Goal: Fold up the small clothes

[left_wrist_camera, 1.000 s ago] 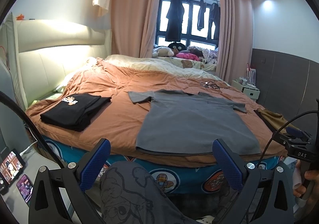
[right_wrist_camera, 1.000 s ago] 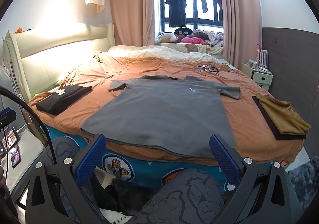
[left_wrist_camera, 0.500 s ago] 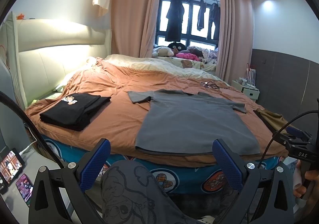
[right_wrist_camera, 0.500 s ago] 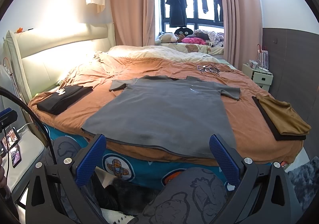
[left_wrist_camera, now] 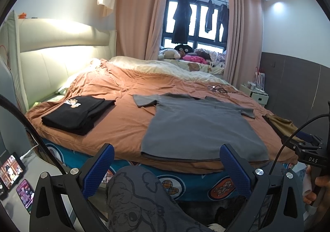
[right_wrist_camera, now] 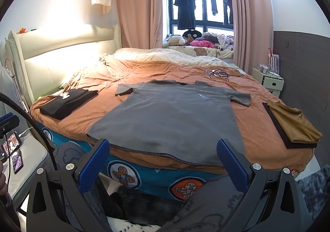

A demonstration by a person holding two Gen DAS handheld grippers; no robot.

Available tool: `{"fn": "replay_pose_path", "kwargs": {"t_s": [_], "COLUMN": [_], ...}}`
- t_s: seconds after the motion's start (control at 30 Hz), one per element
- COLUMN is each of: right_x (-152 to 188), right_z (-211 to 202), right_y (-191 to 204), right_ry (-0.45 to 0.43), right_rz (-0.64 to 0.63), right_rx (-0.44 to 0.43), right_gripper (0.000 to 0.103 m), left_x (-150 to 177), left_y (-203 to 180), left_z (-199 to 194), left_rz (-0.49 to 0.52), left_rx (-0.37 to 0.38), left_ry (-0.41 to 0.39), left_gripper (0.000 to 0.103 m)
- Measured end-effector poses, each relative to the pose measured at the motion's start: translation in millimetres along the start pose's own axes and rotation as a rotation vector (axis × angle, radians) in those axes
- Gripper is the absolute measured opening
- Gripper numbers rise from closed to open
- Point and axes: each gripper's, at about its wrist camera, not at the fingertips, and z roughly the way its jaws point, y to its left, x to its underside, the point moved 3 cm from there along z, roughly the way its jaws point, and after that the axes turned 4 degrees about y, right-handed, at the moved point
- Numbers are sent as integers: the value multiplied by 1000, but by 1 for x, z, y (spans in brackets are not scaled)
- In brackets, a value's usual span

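Observation:
A grey T-shirt (left_wrist_camera: 198,126) lies spread flat on the orange bedsheet, hem at the bed's near edge; it also shows in the right wrist view (right_wrist_camera: 171,114). My left gripper (left_wrist_camera: 165,167) is open and empty, held off the bed in front of the hem, above a patterned trouser knee. My right gripper (right_wrist_camera: 163,163) is open and empty, also short of the hem. The right gripper's body (left_wrist_camera: 309,149) shows at the right of the left wrist view.
A folded black shirt (left_wrist_camera: 78,114) lies on the bed's left (right_wrist_camera: 66,101). A folded brown garment on a black one (right_wrist_camera: 292,124) lies at the right. Cables (right_wrist_camera: 220,73) lie further back. A bedside table with phones (left_wrist_camera: 14,178) stands left. A nightstand (right_wrist_camera: 270,81) stands right.

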Motion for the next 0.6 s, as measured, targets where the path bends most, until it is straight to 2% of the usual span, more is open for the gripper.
{"fn": "replay_pose_path", "kwargs": {"t_s": [0.33,0.6], "right_x": [-8,-24], "right_z": [11,44], "right_y": [-2,-7], "right_ry": [1,11], "right_rz": [1,14], "right_rx": [-6,-17], "right_gripper": [103,103], "left_x": [-3,-17], "left_y": [4,7], "left_z": [5,29], "left_rz": [-5,-7], "left_rx": [0,0], "left_ry": [-2,6], "left_gripper": [103,103]}}
